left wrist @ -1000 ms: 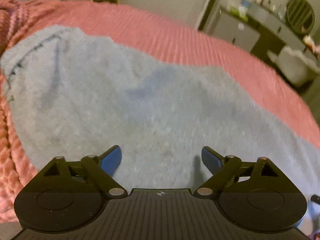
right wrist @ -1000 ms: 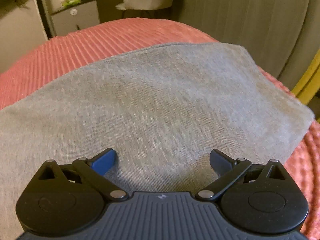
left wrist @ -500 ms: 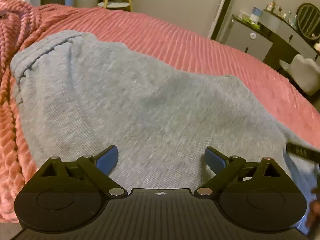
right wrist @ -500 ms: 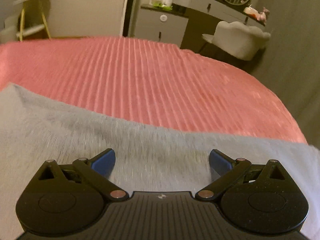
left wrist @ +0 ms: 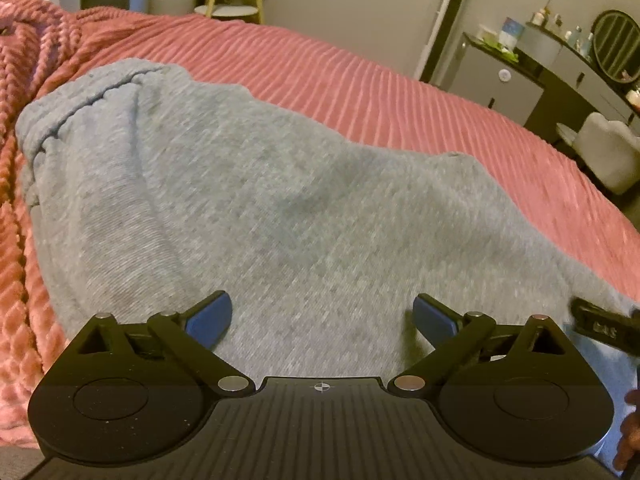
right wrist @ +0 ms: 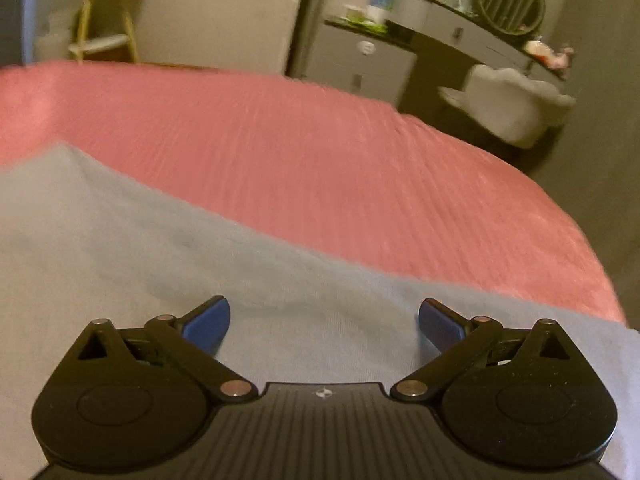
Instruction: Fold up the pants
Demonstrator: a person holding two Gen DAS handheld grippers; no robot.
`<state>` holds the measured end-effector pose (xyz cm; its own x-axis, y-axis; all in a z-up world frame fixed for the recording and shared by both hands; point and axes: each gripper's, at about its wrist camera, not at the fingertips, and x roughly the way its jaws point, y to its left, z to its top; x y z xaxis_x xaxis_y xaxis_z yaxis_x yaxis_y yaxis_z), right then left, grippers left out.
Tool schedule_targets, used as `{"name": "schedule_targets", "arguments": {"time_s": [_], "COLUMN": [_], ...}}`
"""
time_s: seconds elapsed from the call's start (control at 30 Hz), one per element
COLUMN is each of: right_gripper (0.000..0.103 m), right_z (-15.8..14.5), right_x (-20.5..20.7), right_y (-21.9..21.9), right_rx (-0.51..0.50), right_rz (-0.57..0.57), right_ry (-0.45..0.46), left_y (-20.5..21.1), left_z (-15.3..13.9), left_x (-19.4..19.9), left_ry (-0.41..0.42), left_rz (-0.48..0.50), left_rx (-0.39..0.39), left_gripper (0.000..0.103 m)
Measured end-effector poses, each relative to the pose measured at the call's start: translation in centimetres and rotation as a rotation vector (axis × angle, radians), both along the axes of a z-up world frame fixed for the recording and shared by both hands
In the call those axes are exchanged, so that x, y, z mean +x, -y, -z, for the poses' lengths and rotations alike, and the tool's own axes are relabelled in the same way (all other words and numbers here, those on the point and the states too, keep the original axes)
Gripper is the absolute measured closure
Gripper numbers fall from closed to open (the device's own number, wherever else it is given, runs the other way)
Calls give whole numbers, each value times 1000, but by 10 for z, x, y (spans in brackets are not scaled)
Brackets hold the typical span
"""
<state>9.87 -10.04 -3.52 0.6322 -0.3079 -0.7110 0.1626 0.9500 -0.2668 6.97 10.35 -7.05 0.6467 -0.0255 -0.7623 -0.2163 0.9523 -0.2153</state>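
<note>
Grey knit pants [left wrist: 280,200] lie spread on a pink ribbed bedspread [left wrist: 360,92]. Their gathered waistband [left wrist: 68,116] sits at the far left of the left wrist view. My left gripper [left wrist: 322,318] hovers over the near part of the cloth, open, with nothing between its blue pads. The other gripper's black tip [left wrist: 604,326] pokes in at the right edge, with a bit of a hand below it. In the right wrist view the same pants [right wrist: 160,264] fill the lower left, and my right gripper [right wrist: 324,320] is open above them, holding nothing.
The bedspread [right wrist: 340,168] stretches beyond the pants to the bed's far edge. A chunky knitted pink blanket [left wrist: 16,216] lies at the left. Beyond the bed stand a grey dresser [right wrist: 360,60] with a round mirror, a pale padded chair [right wrist: 516,104] and a yellow-legged stool [right wrist: 108,36].
Both cameras have swung: the left view now shows more of the waistband and room, the right has turned from the pants' end toward the far bed edge and dresser. Both grippers stay open.
</note>
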Motion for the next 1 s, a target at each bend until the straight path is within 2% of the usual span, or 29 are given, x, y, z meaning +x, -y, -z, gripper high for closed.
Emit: {"name": "schedule_targets", "arguments": {"time_s": [0.03,0.1,0.13,0.17,0.23,0.3,0.37,0.4,0.43,0.47,0.5,0.63,0.73,0.83,0.93,1.0], "right_gripper": [3,3,3,3,3,3,3,3,2,2,2,2,2,2,3,3], "right_z": [-1,-7,-12,-21,-35,-32,-20,-10,-8,-8,-7,-1,0,-5,-14,-16], "right_x": [-6,-10,-15,-28,-61,-85,-97,-100,-105,-112,-116,-107,-113,-113,-123,-127], "right_y": [11,29,37,48,70,86,100,113,122,125,124,119,120,122,139,162], "right_rx": [-22,-257,-288,-220,20,177,237,264,288,300,303,221,242,244,269,260], "right_rz": [53,277,326,330,281,215,214,251,261,260,269,244,227,144,103,114], "right_ry": [31,12,-3,6,41,10,-58,-98,-70,-11,9,-40,-30,-68,-82,-67], "left_y": [-1,1,2,4,10,18,21,21,20,19,18,12,12,13,15,17], "left_z": [0,0,0,0,1,2,2,1,1,0,-1,-2,-3,-3,-4,-3], "left_x": [0,0,0,1,3,5,5,4,4,3,3,0,-2,-2,-1,0], "left_ry": [1,0,-1,-3,-12,-20,-24,-23,-21,-19,-17,-12,-17,-23,-32,-35], "left_rz": [-2,-4,-6,-7,-2,4,9,9,8,5,3,-6,2,13,25,29], "left_rx": [-2,3,9,19,53,90,106,103,94,84,75,45,51,61,77,81], "left_gripper": [3,3,3,3,2,2,2,2,2,2,2,2,2,2,2,2]}}
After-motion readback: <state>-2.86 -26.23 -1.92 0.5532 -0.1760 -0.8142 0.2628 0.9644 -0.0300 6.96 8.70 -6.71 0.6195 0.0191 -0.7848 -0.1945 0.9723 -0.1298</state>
